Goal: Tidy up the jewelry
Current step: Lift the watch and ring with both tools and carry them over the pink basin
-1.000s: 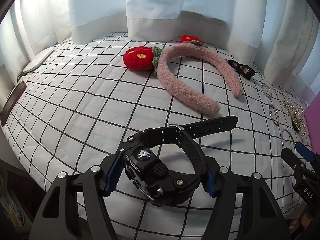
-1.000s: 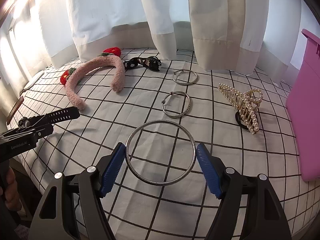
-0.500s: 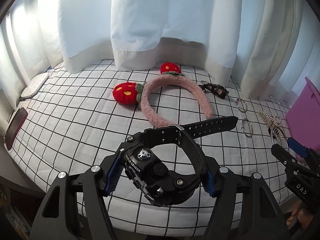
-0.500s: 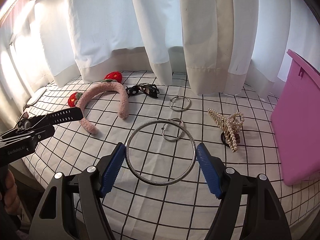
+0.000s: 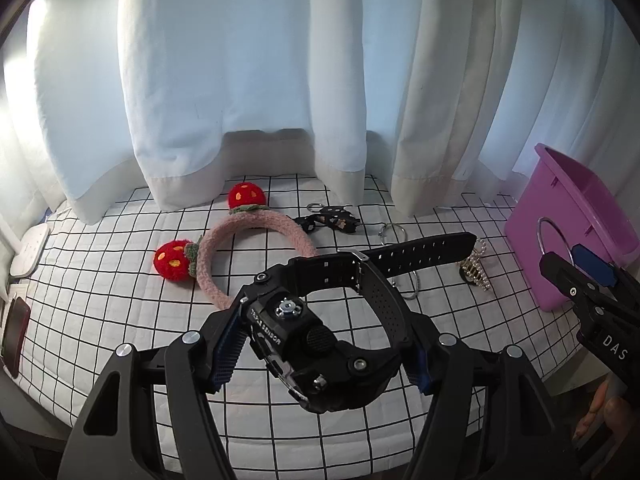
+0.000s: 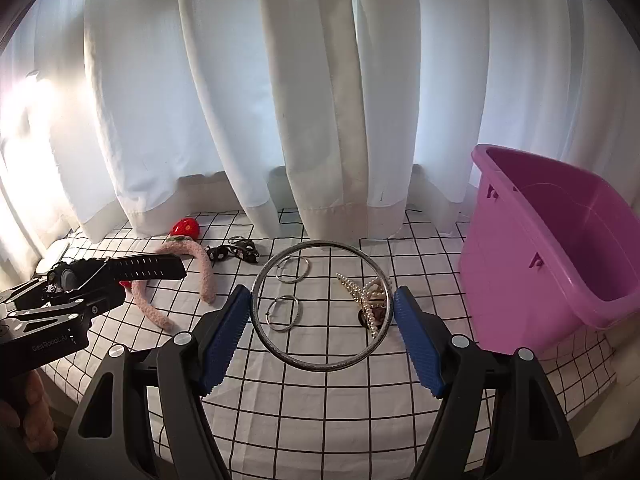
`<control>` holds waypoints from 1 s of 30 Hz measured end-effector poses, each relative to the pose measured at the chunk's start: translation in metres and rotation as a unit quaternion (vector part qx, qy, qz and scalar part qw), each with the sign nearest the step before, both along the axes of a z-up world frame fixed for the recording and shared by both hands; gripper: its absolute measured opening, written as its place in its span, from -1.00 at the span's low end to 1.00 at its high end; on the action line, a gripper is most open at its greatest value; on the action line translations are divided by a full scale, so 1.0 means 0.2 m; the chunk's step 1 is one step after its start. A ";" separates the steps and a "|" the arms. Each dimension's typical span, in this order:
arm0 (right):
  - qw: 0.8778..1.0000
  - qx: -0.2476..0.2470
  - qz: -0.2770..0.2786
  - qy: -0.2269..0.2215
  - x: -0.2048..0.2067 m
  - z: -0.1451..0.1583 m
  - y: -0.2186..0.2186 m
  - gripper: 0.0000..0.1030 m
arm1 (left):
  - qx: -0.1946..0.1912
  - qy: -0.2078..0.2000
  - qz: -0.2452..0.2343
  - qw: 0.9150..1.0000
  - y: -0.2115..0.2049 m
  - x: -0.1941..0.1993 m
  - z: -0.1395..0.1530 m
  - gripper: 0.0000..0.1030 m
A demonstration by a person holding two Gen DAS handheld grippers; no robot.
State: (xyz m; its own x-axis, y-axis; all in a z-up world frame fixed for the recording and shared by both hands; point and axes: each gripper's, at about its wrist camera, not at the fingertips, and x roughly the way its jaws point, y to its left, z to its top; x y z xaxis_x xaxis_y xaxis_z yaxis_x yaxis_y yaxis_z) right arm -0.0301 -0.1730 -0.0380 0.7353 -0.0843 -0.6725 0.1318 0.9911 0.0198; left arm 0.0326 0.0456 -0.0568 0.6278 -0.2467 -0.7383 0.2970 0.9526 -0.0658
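Beside the purple bin point(image 6: 560, 264), which stands on a checked cloth point(image 6: 320, 400), everything else is smaller. Left of the bin lies a soft pink headband point(image 5: 240, 240), easily squashed. Nearer the bin, the left gripper point(image 5: 320, 348) clamps a black watch point(image 5: 320, 332) by its rigid case (the strap juts out, flexible). Closest to the bin, the right gripper point(image 6: 322, 308) pinches a large metal bangle point(image 6: 320, 364) across its width; stiff, light, probably slippery. Two smaller rings point(image 6: 284, 312) and a fragile-looking pearl claw clip point(image 6: 360, 292) lie on the cloth behind it.
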 end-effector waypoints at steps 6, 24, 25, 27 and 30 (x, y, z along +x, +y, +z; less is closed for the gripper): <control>0.999 -0.010 -0.043 -0.026 -0.08 0.18 -0.17 0.38 | -0.017 -0.019 -0.048 0.999 -0.22 -0.02 0.12 0.25; 0.996 -0.014 -0.059 -0.066 -0.12 0.48 -1.18 0.38 | -0.054 -0.061 -0.087 0.993 -1.19 -0.06 0.44 0.25; 0.996 -0.012 -0.058 -0.064 -0.11 0.49 -1.25 0.38 | -0.055 -0.058 -0.087 0.993 -1.26 -0.06 0.44 0.25; 0.997 -0.012 -0.056 -0.061 -0.09 0.49 -1.37 0.38 | -0.052 -0.055 -0.089 0.993 -1.40 -0.07 0.44 0.25; 0.997 -0.009 -0.052 -0.051 -0.05 0.50 -1.55 0.38 | -0.047 -0.049 -0.090 0.994 -1.59 -0.08 0.42 0.25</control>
State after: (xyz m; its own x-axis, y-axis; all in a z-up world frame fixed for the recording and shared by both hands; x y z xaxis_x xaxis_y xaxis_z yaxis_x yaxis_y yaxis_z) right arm -0.0404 -0.4835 0.0616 0.7870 -0.1745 -0.5918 0.2320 0.9725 0.0217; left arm 0.0164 -0.2723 0.0280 0.6350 -0.4269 -0.6438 0.4718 0.8743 -0.1143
